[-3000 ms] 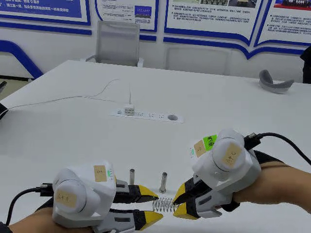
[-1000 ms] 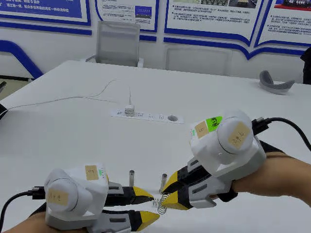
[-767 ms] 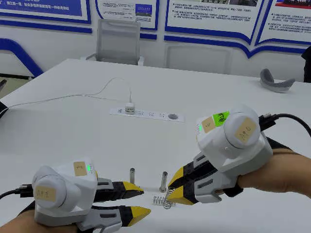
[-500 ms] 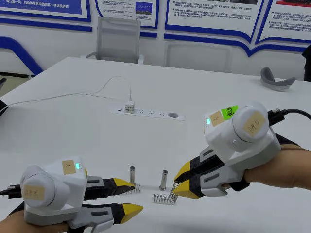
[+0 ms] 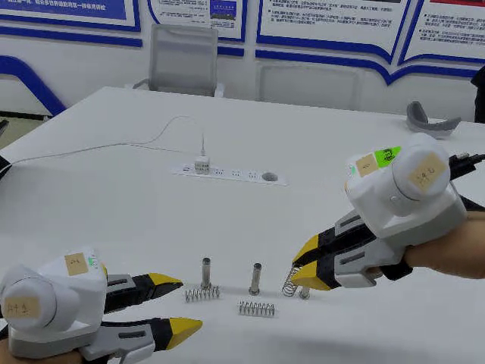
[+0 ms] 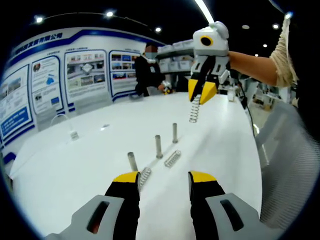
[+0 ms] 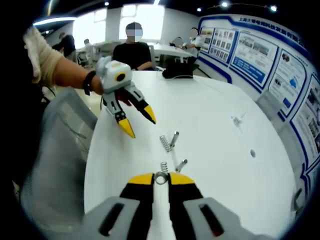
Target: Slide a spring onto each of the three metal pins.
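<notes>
Three short metal pins stand in a row on the white table: the left pin (image 5: 205,271), the middle pin (image 5: 256,277), and a third pin (image 5: 304,293) whose base shows under a hanging spring. My right gripper (image 5: 298,276) (image 7: 160,178) is shut on the top coil of that spring (image 5: 289,283) (image 6: 194,112), which dangles just above the third pin. One loose spring (image 5: 202,293) lies against the left pin, another spring (image 5: 257,309) lies flat in front of the middle pin. My left gripper (image 5: 182,305) (image 6: 162,177) stands open, left of the pins, holding nothing.
A white power strip (image 5: 227,175) with a plugged-in cable lies farther back on the table. A grey chair (image 5: 182,61) stands beyond the far edge, and a grey headset (image 5: 432,120) lies at the far right. People sit at other tables.
My right gripper has moved right and up, carrying a spring from near the middle pin to above the third pin. My left gripper has drawn back to the left, away from the pins.
</notes>
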`<control>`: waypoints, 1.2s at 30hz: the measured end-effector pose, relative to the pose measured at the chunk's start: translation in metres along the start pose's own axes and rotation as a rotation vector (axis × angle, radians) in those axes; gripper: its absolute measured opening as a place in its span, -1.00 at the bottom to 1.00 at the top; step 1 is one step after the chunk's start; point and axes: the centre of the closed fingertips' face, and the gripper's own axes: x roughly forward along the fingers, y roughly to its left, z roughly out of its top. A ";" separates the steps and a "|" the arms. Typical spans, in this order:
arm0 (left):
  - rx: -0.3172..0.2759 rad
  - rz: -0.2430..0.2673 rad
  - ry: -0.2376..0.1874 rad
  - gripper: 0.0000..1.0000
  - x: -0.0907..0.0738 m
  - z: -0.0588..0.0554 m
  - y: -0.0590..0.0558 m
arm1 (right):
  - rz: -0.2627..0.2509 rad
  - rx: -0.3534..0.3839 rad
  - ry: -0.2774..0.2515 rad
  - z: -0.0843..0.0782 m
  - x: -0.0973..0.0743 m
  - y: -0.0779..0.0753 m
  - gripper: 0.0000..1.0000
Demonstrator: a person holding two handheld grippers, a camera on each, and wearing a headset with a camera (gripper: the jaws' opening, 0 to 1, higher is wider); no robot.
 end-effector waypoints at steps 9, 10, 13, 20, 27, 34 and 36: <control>-0.014 0.025 0.006 -0.08 -0.003 -0.007 0.005 | -0.042 0.027 0.006 -0.006 -0.012 -0.015 -0.77; -0.016 0.025 0.006 -0.07 -0.003 -0.007 0.006 | -0.047 0.029 0.007 -0.007 -0.013 -0.017 -0.77; -0.022 0.027 0.007 -0.02 -0.003 -0.009 0.006 | -0.063 0.037 0.012 -0.009 -0.016 -0.022 -0.77; -0.028 0.029 0.009 0.05 -0.003 -0.010 0.006 | -0.119 0.071 0.030 -0.015 -0.023 -0.039 -0.77; -0.031 0.029 0.011 0.13 -0.004 -0.011 0.005 | -0.142 0.099 0.048 -0.022 -0.018 -0.051 -0.77; -0.038 0.028 0.013 0.15 -0.004 -0.012 0.003 | -0.139 0.129 0.067 -0.033 -0.005 -0.059 -0.77; -0.041 0.029 0.013 0.16 -0.005 -0.013 0.003 | -0.135 0.136 0.070 -0.036 -0.002 -0.061 -0.77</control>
